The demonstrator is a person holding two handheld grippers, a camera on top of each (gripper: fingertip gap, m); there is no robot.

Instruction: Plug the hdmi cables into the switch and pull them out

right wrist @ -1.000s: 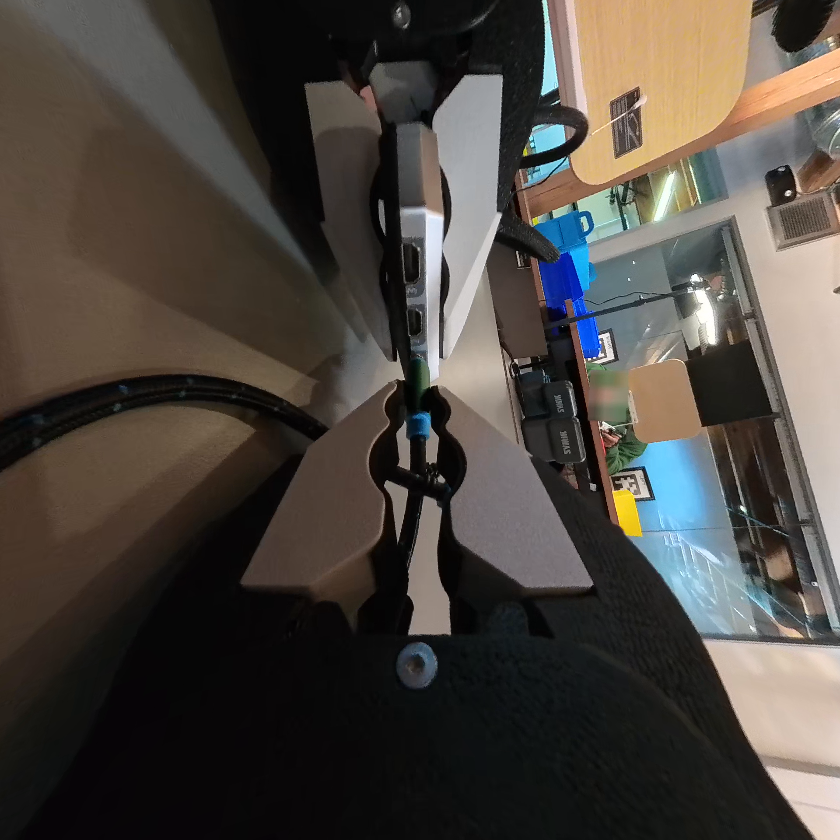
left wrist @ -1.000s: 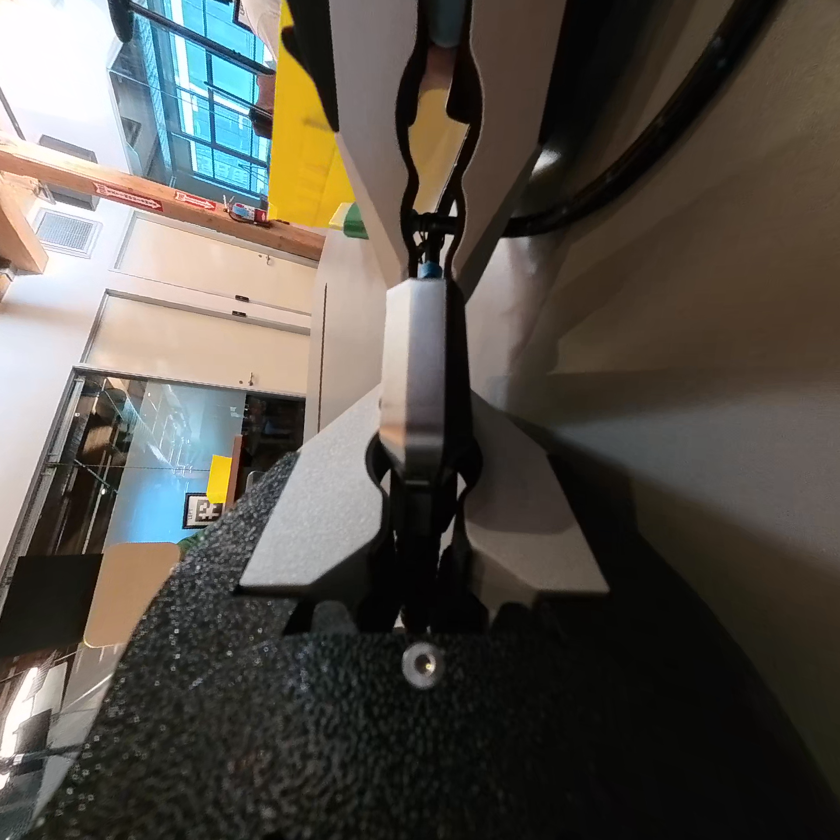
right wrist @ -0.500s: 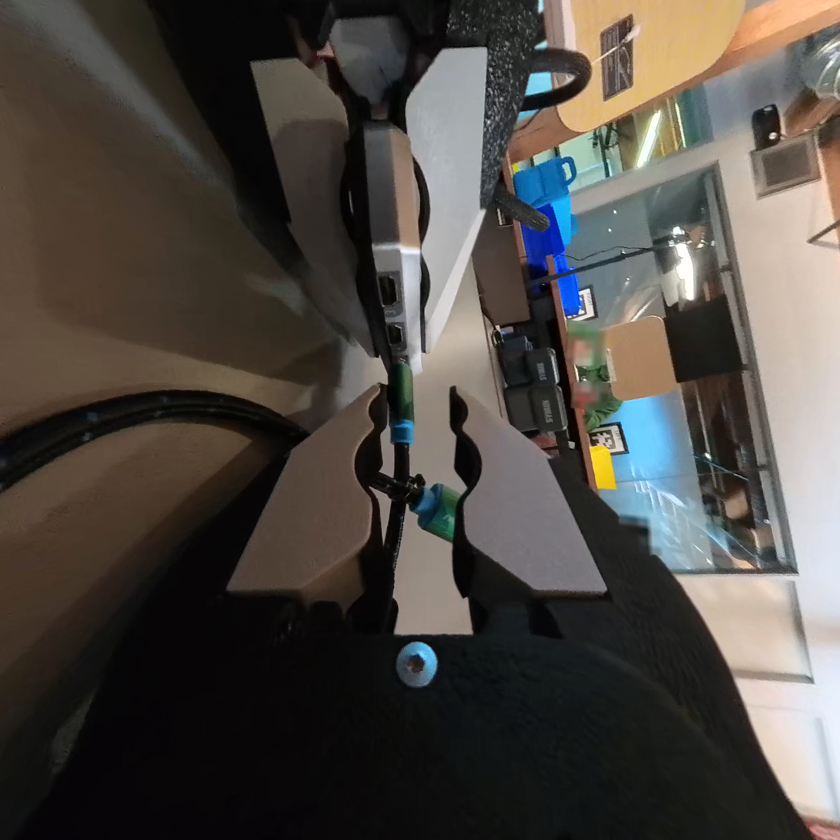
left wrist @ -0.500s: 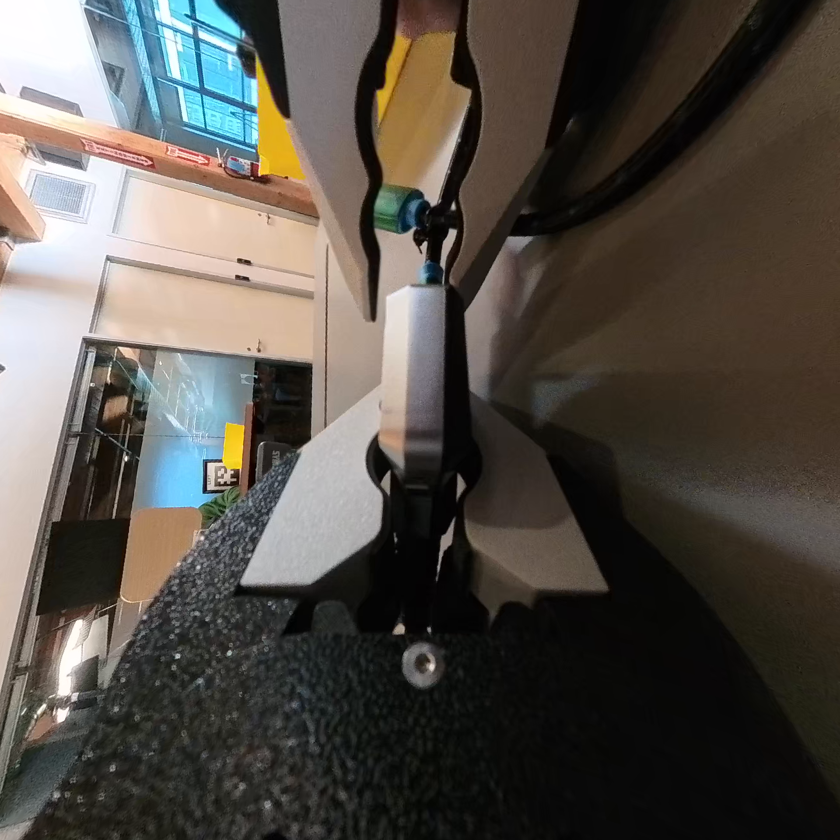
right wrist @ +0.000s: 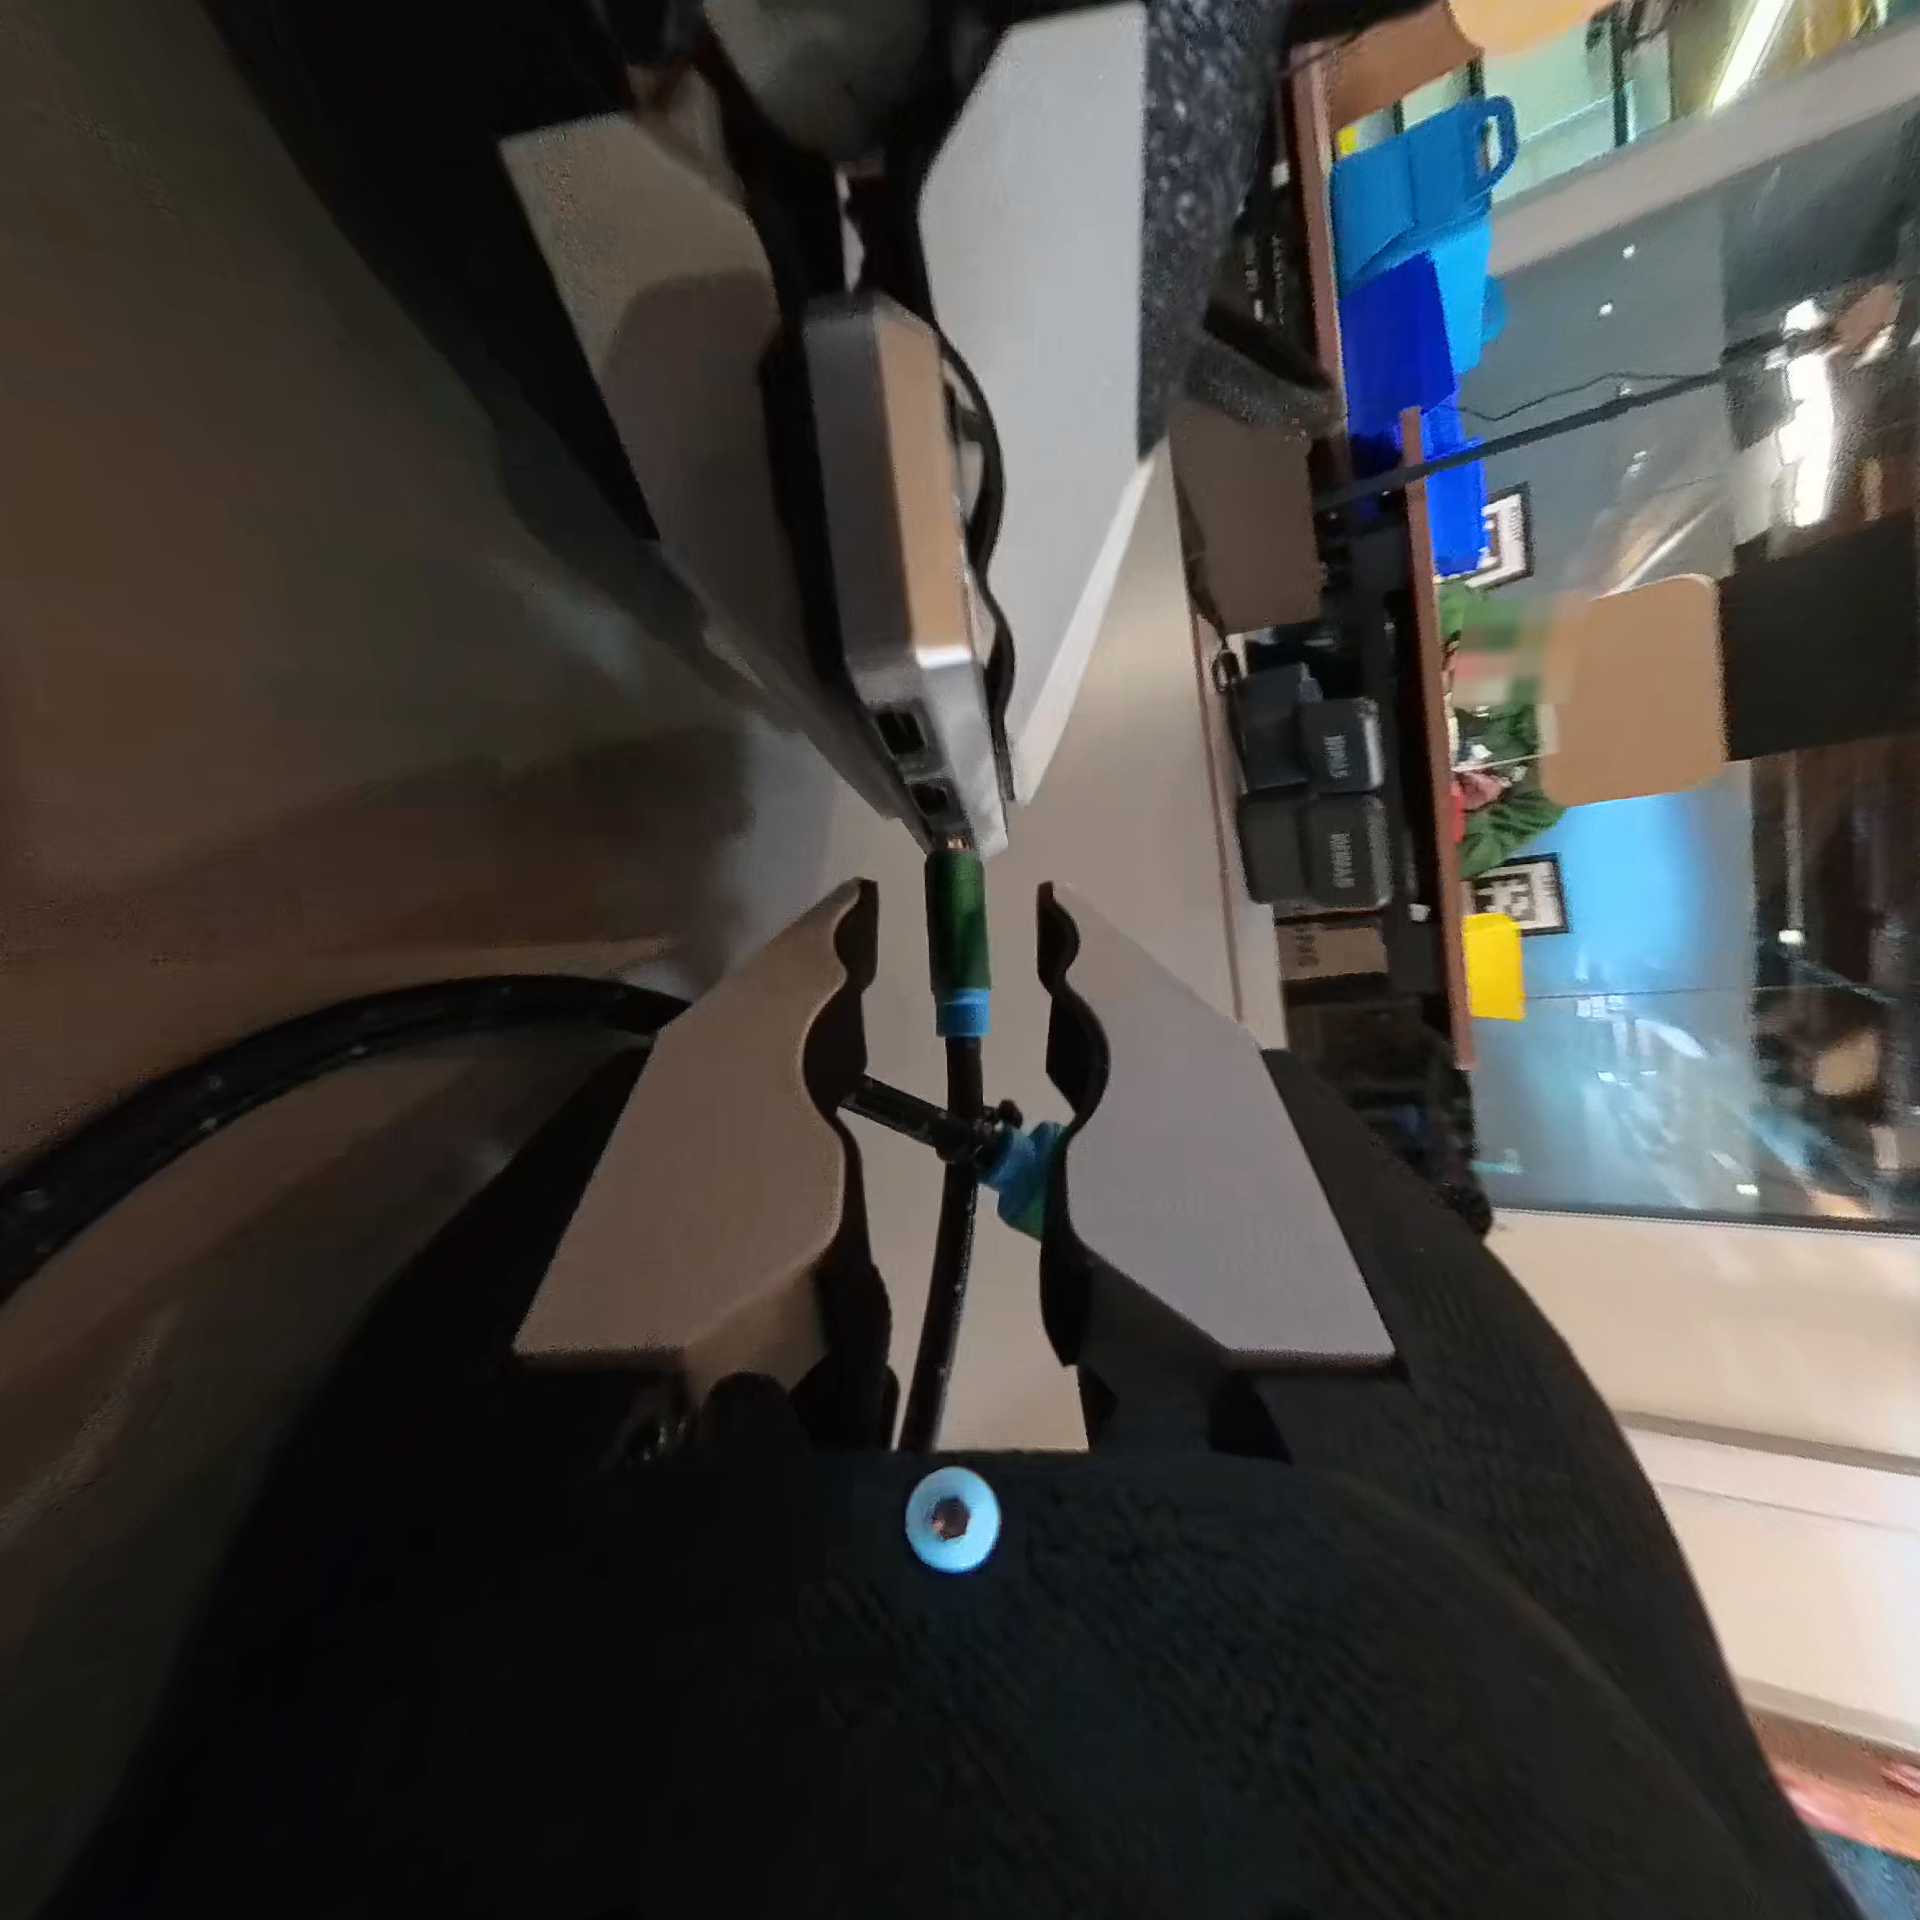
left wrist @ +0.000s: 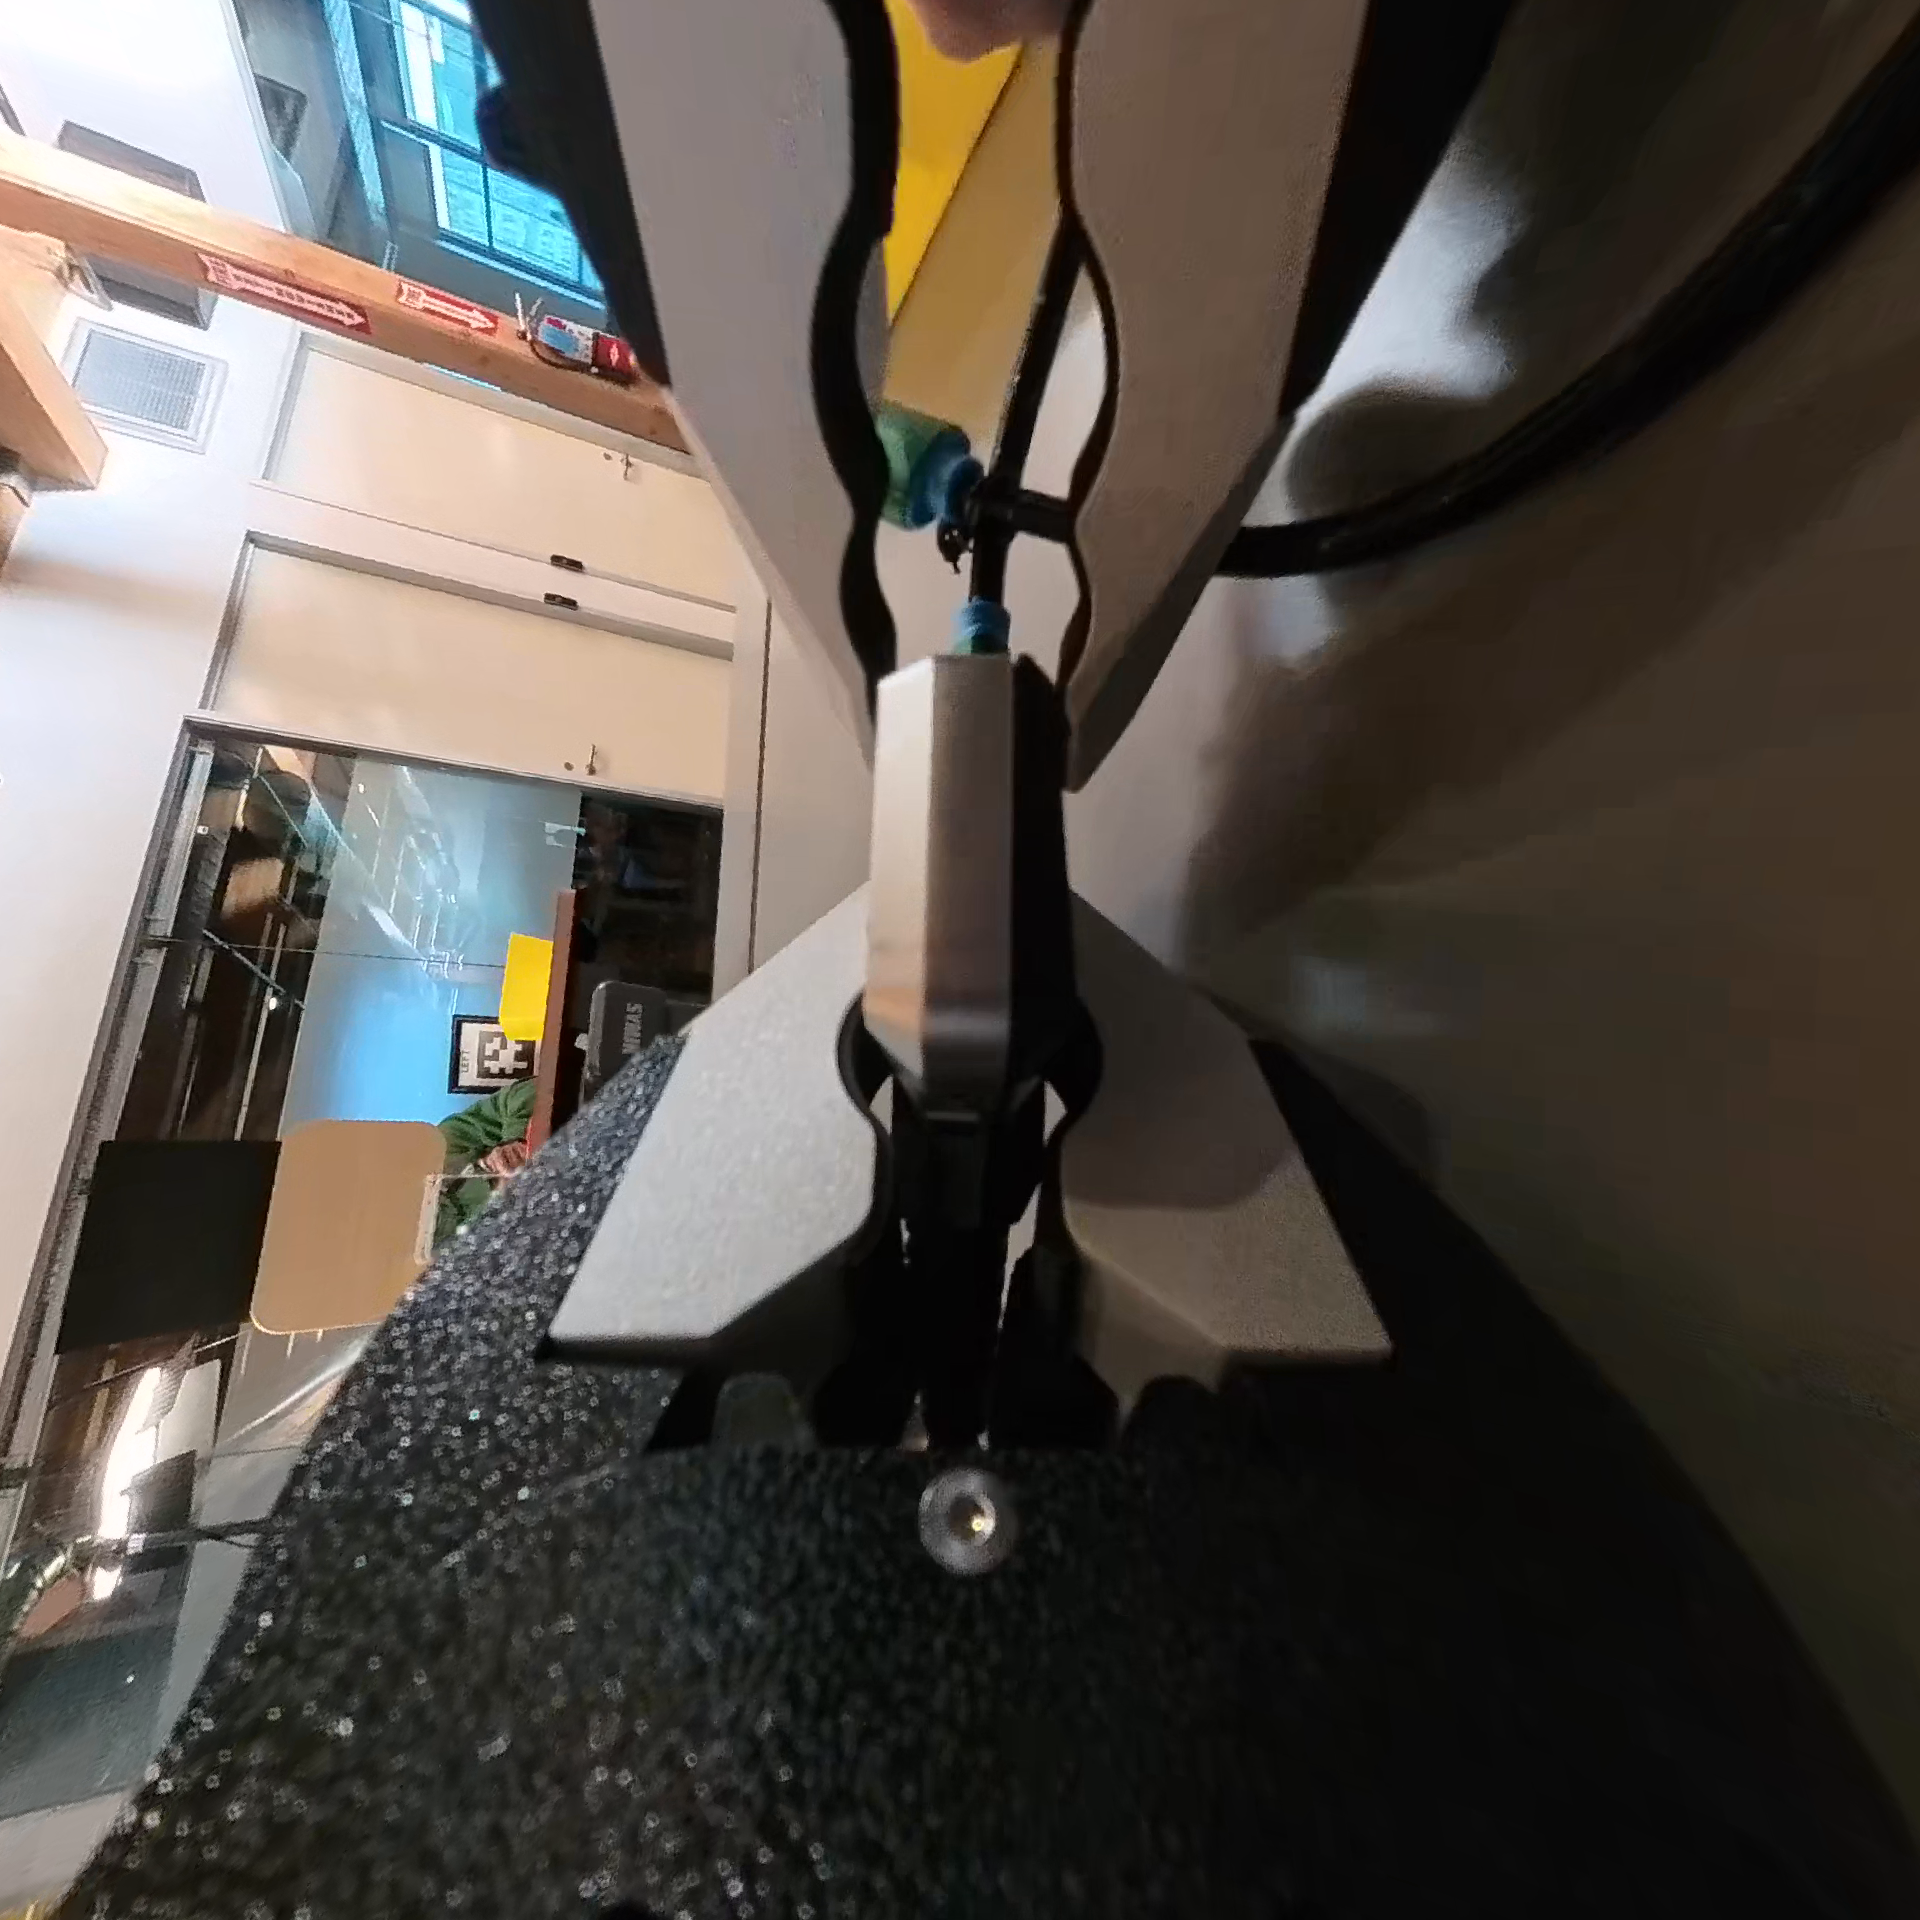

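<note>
Right wrist view: right gripper (right wrist: 951, 940) jaws released green plug (right wrist: 956, 914).

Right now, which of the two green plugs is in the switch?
The upright green plug between the open right tool's fingers, its tip in the silver switch. The other green plug hangs loose, tilted, by the right finger.

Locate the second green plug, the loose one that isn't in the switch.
In the right wrist view the loose green plug sits between the open right gripper fingers, against the right-hand one, below the plug seated in the switch.
</note>
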